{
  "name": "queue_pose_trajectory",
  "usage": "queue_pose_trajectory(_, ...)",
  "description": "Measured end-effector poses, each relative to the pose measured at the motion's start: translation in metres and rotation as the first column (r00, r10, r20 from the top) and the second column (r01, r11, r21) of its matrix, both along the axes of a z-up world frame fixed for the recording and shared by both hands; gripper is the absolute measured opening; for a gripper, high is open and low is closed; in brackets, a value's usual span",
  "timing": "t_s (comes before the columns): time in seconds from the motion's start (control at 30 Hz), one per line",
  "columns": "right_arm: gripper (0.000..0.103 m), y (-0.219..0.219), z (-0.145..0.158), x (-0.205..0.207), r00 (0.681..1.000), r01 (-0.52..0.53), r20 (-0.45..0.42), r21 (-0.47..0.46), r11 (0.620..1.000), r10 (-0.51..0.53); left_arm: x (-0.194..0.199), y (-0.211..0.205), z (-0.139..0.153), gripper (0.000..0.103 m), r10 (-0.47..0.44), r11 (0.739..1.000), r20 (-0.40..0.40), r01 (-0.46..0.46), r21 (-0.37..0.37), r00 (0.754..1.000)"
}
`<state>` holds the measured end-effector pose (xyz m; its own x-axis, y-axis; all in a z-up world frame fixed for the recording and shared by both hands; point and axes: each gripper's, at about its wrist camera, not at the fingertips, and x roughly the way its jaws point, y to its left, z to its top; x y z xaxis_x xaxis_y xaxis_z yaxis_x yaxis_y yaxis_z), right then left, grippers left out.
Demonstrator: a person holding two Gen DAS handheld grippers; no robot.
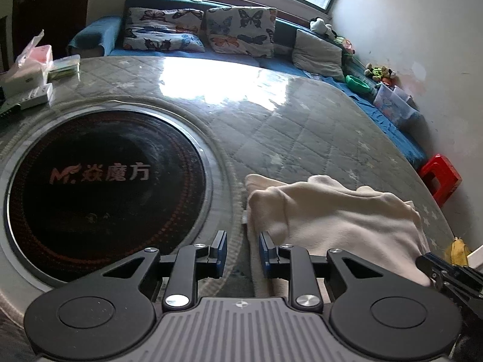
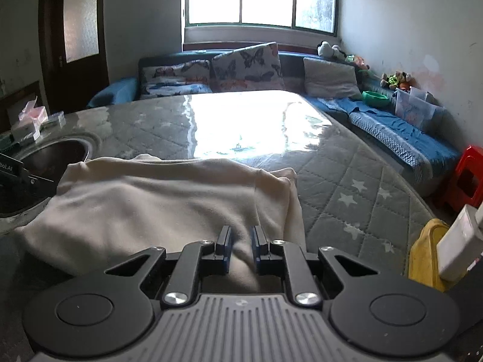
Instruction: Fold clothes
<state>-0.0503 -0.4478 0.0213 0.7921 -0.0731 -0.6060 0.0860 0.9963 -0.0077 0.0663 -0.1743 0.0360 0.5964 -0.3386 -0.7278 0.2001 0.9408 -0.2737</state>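
A cream garment (image 1: pixel 335 211) lies folded on the quilted grey table top (image 1: pixel 286 126); it also shows in the right wrist view (image 2: pixel 157 199). My left gripper (image 1: pixel 243 242) is open at the garment's left edge, its right finger against the cloth, nothing between the jaws. My right gripper (image 2: pixel 241 238) hovers over the garment's near right part with its jaws a little apart and cloth showing between them; I cannot tell whether the pads pinch it. The right gripper also shows at the right edge of the left wrist view (image 1: pixel 446 274).
A round black cooktop (image 1: pixel 102 181) is set into the table at the left. Boxes and packets (image 1: pixel 33 72) lie at the far left edge. A blue sofa with butterfly cushions (image 1: pixel 241 30) runs behind and right. A red stool (image 1: pixel 440 178) stands at the right.
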Motion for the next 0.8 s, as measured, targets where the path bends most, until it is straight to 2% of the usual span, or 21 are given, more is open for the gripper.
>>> queue_pose_trajectory(0.2, 0.013, 0.006, 0.013, 0.005, 0.999, -0.009, 0.042, -0.006, 1.000, 0.009, 0.006, 0.001, 0.005, 0.025, 0.001, 1.000, 0.007, -0.001, -0.012, 1.000)
queue_pose_trajectory(0.5, 0.013, 0.004, 0.004, 0.031, 1.000, -0.006, 0.012, 0.006, 1.000, 0.006, 0.024, -0.015, 0.000, 0.026, -0.016, 1.000, 0.004, 0.016, 0.012, 1.000)
queue_pose_trajectory(0.6, 0.013, 0.002, 0.006, 0.043, 1.000, -0.011, 0.014, 0.007, 1.000, 0.010, 0.031, -0.019, -0.003, 0.035, -0.019, 1.000, 0.001, 0.019, 0.024, 1.000)
queue_pose_trajectory(0.7, 0.013, 0.000, 0.003, 0.059, 1.000, -0.010, 0.002, 0.015, 1.000, 0.009, 0.034, -0.024, -0.004, 0.037, -0.030, 0.999, 0.014, 0.029, 0.044, 0.999)
queue_pose_trajectory(0.8, 0.014, -0.001, -0.003, 0.076, 1.000, -0.004, -0.014, 0.025, 1.000, 0.004, 0.039, -0.027, -0.008, 0.045, -0.033, 0.997, 0.017, 0.031, 0.068, 0.999)
